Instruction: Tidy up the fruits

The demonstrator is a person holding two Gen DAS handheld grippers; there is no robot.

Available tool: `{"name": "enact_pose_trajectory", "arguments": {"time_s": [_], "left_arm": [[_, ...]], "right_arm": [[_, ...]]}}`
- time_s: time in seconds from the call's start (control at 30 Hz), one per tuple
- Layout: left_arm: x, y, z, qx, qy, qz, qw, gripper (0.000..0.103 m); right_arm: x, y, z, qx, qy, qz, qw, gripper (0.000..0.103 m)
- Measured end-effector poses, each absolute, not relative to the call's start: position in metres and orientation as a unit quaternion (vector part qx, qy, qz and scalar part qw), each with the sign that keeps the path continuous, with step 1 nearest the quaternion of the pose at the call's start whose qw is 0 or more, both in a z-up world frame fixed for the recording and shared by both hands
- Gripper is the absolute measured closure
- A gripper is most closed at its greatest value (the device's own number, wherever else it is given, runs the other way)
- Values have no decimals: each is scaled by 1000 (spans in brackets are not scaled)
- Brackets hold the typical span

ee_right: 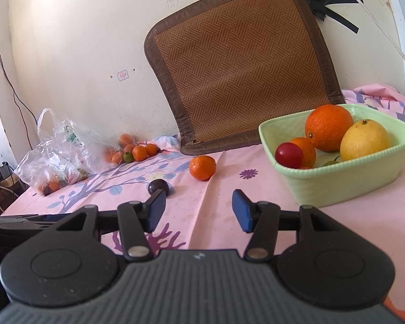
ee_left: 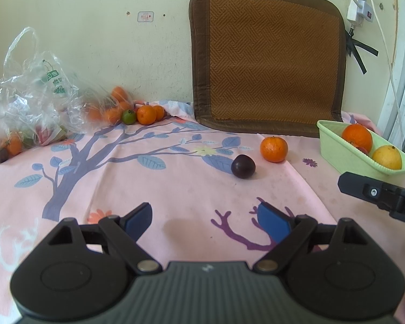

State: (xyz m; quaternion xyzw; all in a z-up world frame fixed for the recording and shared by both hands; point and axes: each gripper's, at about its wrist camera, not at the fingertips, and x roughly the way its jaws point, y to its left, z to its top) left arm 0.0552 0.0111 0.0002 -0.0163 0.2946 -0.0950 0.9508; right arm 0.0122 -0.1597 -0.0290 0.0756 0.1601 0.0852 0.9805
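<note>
Pink floral cloth [ee_left: 175, 189] against cream wall [ee_left: 94, 27], both claws [ee_left: 206, 222] [ee_right: 198, 213] spread, empty

Black ribbed tool [ee_left: 205, 222] bodies, blue pads [ee_right: 241, 213], silver pivot screws

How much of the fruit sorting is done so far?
Partly done. The green basket already holds a big orange, a yellow fruit, a red fruit and a small orange. Nothing is in hand: the left gripper and right gripper are both open and empty. Left: the tangerine, the dark plum, and the fruit by the plastic bag.
</note>
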Motion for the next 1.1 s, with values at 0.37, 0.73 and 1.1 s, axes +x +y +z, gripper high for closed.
{"name": "enact_pose_trajectory", "arguments": {"time_s": [0.37, 0.73, 1.1], "left_arm": [[56, 11, 0, -16, 295, -95, 951, 15], [56, 11, 0, -16, 295, -95, 951, 15], [56, 11, 0, -16, 295, -95, 950, 15]], "right_arm": [[12, -161, -29, 76, 158, 86, 981, 43], [12, -161, -29, 76, 158, 86, 981, 43], [12, -161, -30, 76, 157, 86, 981, 43]]}}
